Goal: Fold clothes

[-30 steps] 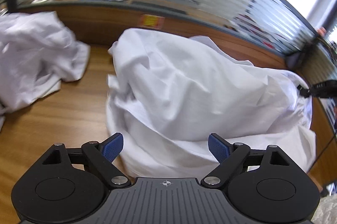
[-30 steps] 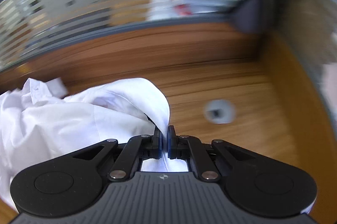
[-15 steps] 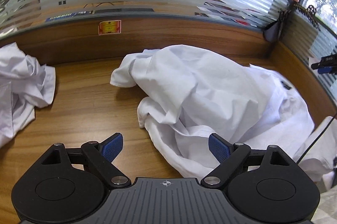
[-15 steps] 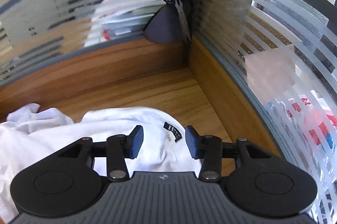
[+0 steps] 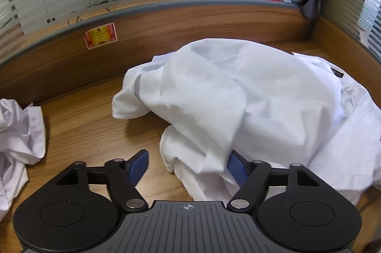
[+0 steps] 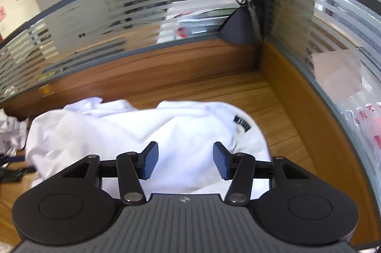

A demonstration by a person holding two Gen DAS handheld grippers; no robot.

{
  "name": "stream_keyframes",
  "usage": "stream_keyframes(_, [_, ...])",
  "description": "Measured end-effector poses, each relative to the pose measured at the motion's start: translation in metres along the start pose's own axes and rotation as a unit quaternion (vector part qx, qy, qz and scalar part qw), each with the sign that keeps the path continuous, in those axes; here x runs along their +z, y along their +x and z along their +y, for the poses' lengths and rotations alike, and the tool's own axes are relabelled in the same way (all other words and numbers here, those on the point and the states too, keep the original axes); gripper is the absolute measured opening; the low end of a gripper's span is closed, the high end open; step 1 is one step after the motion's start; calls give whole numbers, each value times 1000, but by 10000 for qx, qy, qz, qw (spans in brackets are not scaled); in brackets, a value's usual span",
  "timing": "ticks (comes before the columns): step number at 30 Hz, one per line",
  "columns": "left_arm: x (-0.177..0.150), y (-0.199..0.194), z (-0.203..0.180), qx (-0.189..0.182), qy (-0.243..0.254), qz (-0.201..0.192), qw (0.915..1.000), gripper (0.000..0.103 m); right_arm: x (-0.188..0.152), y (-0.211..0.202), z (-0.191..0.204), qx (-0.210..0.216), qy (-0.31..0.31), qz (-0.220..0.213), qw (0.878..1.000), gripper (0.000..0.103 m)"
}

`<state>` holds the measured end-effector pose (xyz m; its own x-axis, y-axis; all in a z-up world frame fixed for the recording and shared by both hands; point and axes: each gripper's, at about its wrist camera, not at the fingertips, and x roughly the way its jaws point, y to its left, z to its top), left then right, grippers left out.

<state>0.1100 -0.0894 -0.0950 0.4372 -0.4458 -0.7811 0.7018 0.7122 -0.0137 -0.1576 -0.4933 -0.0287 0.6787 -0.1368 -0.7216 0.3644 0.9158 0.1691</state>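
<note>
A crumpled white shirt (image 5: 238, 98) lies in a heap on the wooden desk (image 5: 83, 124). My left gripper (image 5: 188, 167) is low at the heap's near edge and its jaws are closing. A fold of cloth lies between them and drapes over the right pad, while the left pad (image 5: 139, 166) stands clear of the cloth over bare wood. In the right wrist view the same shirt (image 6: 142, 129) shows a dark neck label (image 6: 241, 123). My right gripper (image 6: 185, 160) hovers above it with its jaws opening and nothing pressed between the pads.
A second white garment (image 5: 19, 134) lies bunched at the desk's left. Wood-and-frosted-glass partitions (image 5: 166, 33) wall the desk at the back and right, with a red sticker (image 5: 101, 35) on the wood. A dark pouch (image 6: 238, 26) hangs in the corner.
My right gripper let go of the shirt, opened and drew back above it. The shirt dropped onto the desk. My left gripper sank to its near edge and its jaws narrowed around a fold.
</note>
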Motion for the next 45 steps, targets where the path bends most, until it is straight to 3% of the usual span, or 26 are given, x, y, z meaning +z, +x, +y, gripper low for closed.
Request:
stream_keyframes(2, [1,8,-2,64,130,-11,9999,52,-9,-6,11,131,-84,33,9999,59])
stream_keyframes(4, [2,17,-4,127,261,-21,9996,10,-19,-10,22,252,-180,80,9995,59])
stream_keyframes(5, [3,17,-4,158,248,-52,9996,6,-24,-12,29,309,-246,115,9992,60])
stream_keyframes(10, [10,-11,8,236,-71,-301,9992,4,-43,-12,65,678,-694,272,9949,61])
stream_keyframes(15, [14,-60,22,183,-208,-500,9984,3,-50,1,106,1194,-1299,531,9829,62])
stream_keyframes(24, [17,-132,30,309,-426,-481,9975,3,-69,26,194,2447,-2241,982,9382,62])
stream_keyframes(30, [29,-116,44,637,-402,-490,9960,3,-79,49,227,2834,-2517,1226,9172,62])
stream_keyframes(33, [33,-94,55,712,-459,-402,9956,5,-84,55,234,2845,-2602,1296,9135,62])
stream_keyframes(35, [32,-83,59,737,-468,-292,9958,13,-87,56,236,2787,-2634,1326,9140,62])
stream_keyframes(37, [28,-77,62,739,-432,-222,9961,33,-88,54,232,2700,-2629,1330,9167,62])
stream_keyframes(39, [22,-78,62,710,-353,-196,9967,48,-88,49,223,2591,-2582,1315,9214,62])
stream_keyframes(43, [5,-89,60,548,-320,-152,9979,70,-87,39,196,2205,-2365,1231,9383,62])
stream_keyframes(45, [-5,-96,56,381,-316,-139,9987,74,-83,33,177,1943,-2143,1171,9501,62])
